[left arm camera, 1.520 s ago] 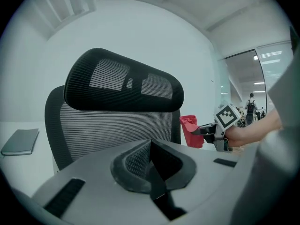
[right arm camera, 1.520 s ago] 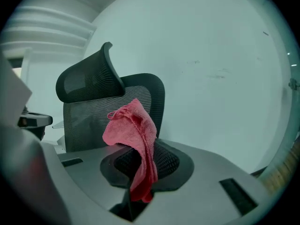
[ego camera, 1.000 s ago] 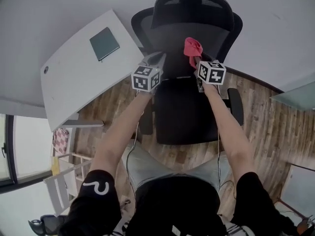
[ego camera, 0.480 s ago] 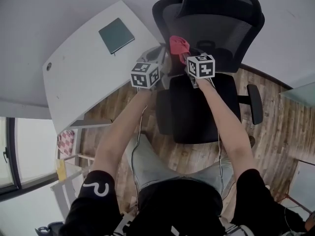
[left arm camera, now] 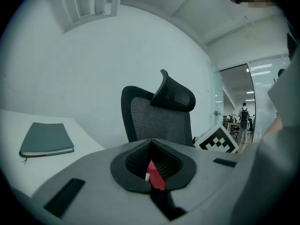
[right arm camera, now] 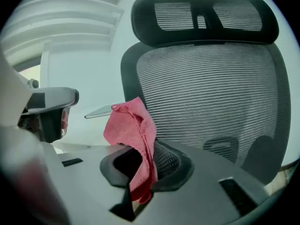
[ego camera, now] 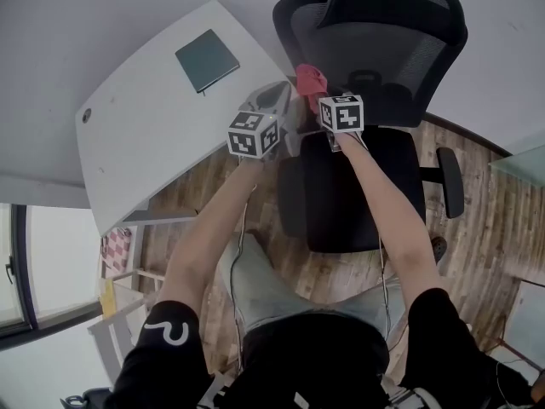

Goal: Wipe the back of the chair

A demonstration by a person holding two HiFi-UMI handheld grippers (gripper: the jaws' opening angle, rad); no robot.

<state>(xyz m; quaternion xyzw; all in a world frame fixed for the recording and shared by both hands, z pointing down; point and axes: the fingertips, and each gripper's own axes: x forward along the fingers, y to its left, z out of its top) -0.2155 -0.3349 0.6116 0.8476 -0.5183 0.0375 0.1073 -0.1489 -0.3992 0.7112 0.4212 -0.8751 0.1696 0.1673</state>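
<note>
Cloth – clamped in the right gripper – stands up from the jaws, near the chair back. Left gripper jaws together, just beside.

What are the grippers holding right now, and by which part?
Right gripper pinches the cloth by its lower end; the rest stands bunched above the jaws. Left gripper is shut; a red sliver between its jaws can't be identified.

Desk tight vs chair L side
</note>
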